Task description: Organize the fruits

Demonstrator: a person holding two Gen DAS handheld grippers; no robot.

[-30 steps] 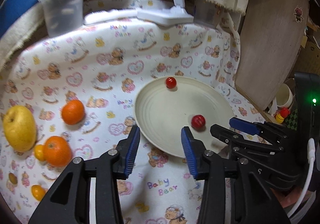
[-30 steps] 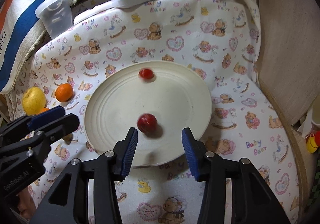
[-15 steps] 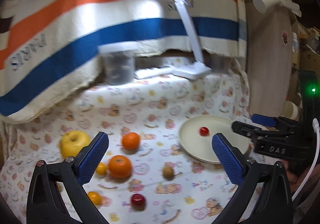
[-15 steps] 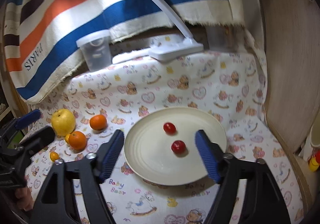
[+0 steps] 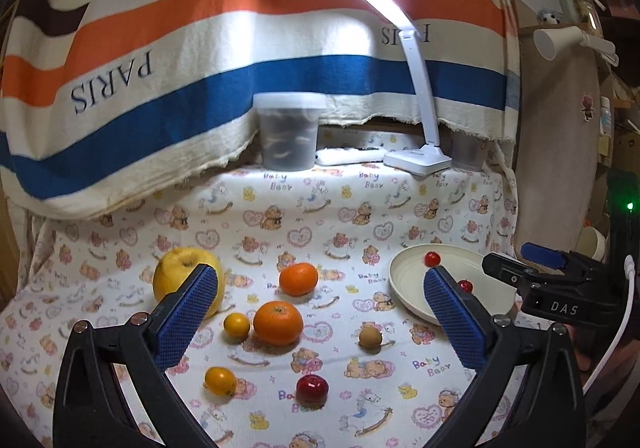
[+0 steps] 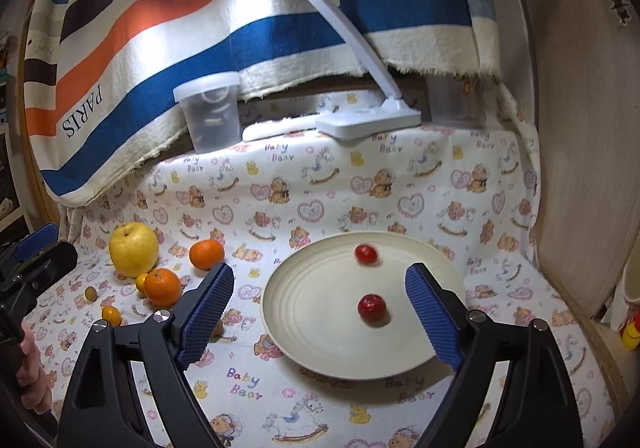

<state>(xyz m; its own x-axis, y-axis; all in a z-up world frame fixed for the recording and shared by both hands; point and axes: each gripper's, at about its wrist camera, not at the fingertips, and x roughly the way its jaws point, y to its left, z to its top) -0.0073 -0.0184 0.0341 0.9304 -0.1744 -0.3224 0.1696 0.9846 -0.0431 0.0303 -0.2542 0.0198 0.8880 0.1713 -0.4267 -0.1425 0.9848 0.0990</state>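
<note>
L cam low, R cam nearer, both see plate (image 5: pixel 404 280)

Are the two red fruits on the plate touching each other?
Apart. The right wrist view shows bare plate between the farther red fruit and the nearer red fruit.

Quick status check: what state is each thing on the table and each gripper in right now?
left gripper: open, empty, jaws just opened
right gripper: open, empty, jaws just been opening
plate: holds two red fruits
desk lamp: switched on
lidded tub: upright, lid on
yellow apple: upright, off the plate
oranges: loose on the cloth
</note>
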